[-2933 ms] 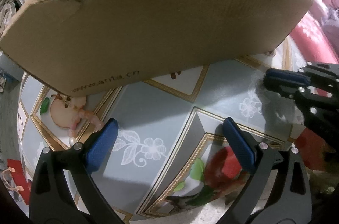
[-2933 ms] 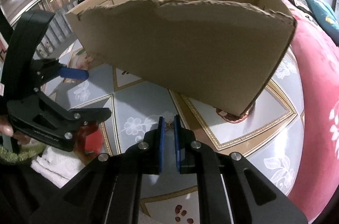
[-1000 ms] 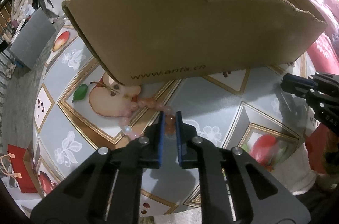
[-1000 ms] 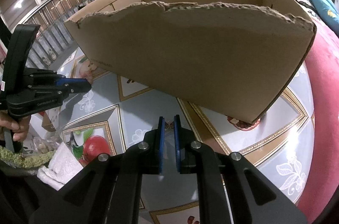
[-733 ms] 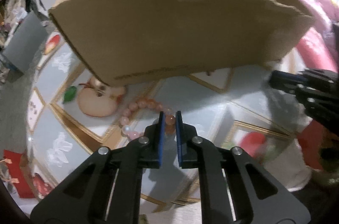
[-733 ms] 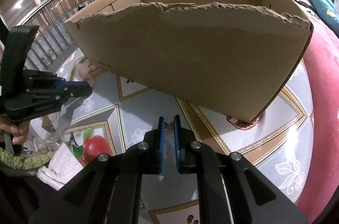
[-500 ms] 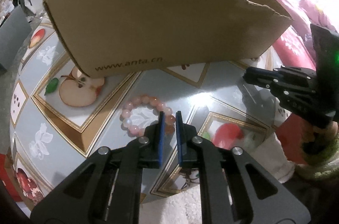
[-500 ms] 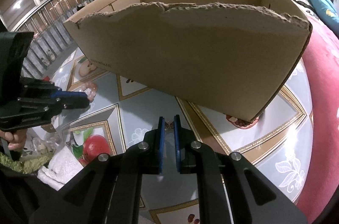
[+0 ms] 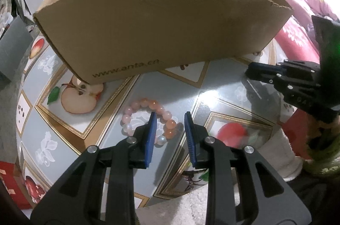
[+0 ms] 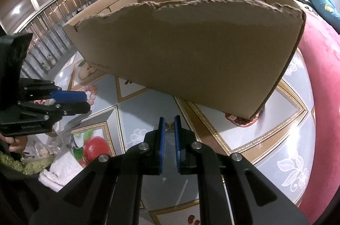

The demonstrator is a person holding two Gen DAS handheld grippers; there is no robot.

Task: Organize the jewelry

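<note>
A pink and orange bead bracelet (image 9: 146,106) lies flat on the fruit-patterned tablecloth (image 9: 70,142), in front of an open cardboard box (image 9: 161,33). My left gripper (image 9: 170,118) is open just above the bracelet's near side, its jaws apart around some beads without touching them. My right gripper (image 10: 169,121) is shut on a small bronze butterfly charm (image 10: 169,126) and holds it above the table in front of the box (image 10: 191,50). The right gripper shows at the right of the left wrist view (image 9: 252,71). The bracelet shows in the right wrist view (image 10: 90,90) behind the left gripper (image 10: 85,100).
A white towel (image 10: 61,169) lies at the table's near edge. A red cushion (image 10: 323,80) lies to the right of the table. A railing (image 10: 48,18) stands behind the box on the left.
My left gripper dragged the bracelet away from the box toward the table's middle, then opened and let it go. My right gripper has stayed still, shut on the charm.
</note>
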